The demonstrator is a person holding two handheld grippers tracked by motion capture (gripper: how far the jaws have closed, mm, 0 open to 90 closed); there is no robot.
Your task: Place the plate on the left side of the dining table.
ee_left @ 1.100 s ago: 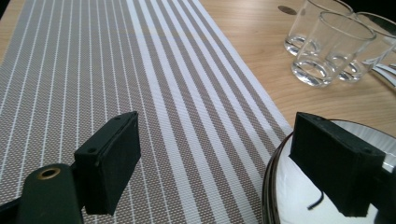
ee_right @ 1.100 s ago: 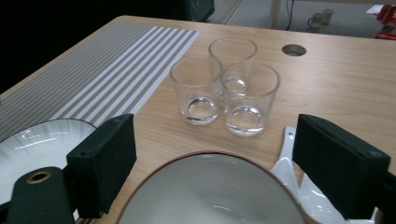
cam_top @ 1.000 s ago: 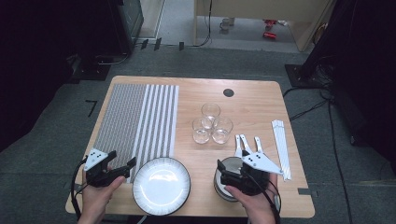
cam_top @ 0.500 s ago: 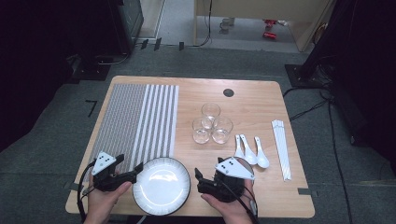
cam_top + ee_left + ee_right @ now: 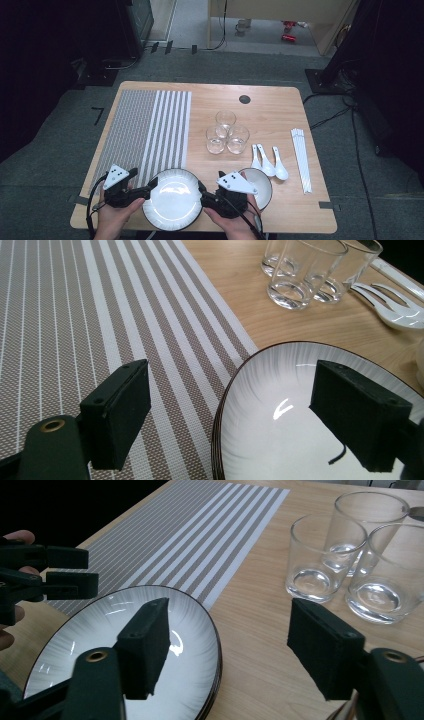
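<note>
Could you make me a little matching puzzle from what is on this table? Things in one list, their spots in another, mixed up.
Things:
1. round white plate with dark rim
2. three clear drinking glasses
3. white chopsticks
4. grey striped woven placemat

Places:
A. along the table's right edge
B. covering the table's left part
C. near front edge, between the two grippers
D. clustered at the table's middle

Pairs: 1-C, 2-D, 3-A, 4-B

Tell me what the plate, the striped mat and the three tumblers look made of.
Plate: likely glazed ceramic, white with a dark rim; it glints.
Striped mat: looks like woven vinyl or fabric, matte, mesh texture visible.
Tumblers: clear glass probably, see-through with thick bases.
</note>
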